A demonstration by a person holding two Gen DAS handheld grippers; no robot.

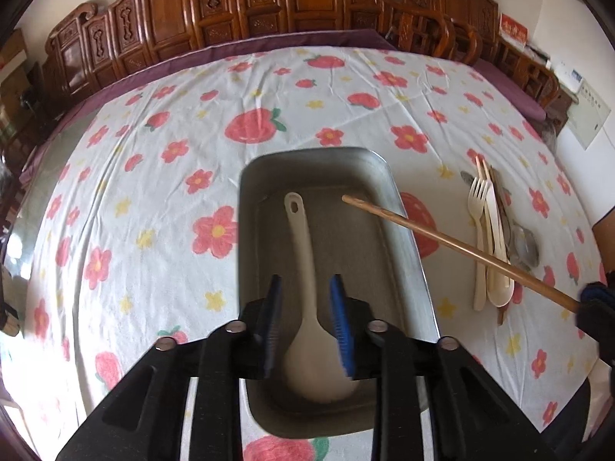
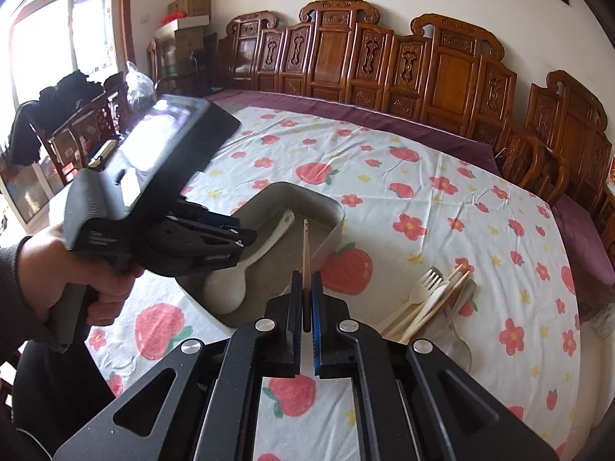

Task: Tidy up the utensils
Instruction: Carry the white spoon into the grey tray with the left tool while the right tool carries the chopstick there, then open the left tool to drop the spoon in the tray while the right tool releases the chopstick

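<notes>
A metal tray [image 1: 407, 238] [image 2: 326, 242] sits on the strawberry tablecloth. A white rice spoon [image 1: 307, 307] [image 2: 246, 265] lies inside it. My left gripper [image 1: 305, 288] [image 2: 234, 230] is open above the spoon, its blue pads on either side of the handle without touching. My right gripper [image 2: 306, 280] is shut on a wooden chopstick [image 2: 306, 246] [image 1: 461, 247] whose tip reaches over the tray. A pile of utensils [image 1: 494, 238] [image 2: 430, 303] lies right of the tray: a plastic fork, spoons, chopsticks.
Carved wooden chairs [image 1: 269, 4] [image 2: 384, 65] line the table's far edge. A purple cloth [image 2: 346, 107] shows under the tablecloth. Boxes [image 2: 188, 19] and clutter stand by the window at the left.
</notes>
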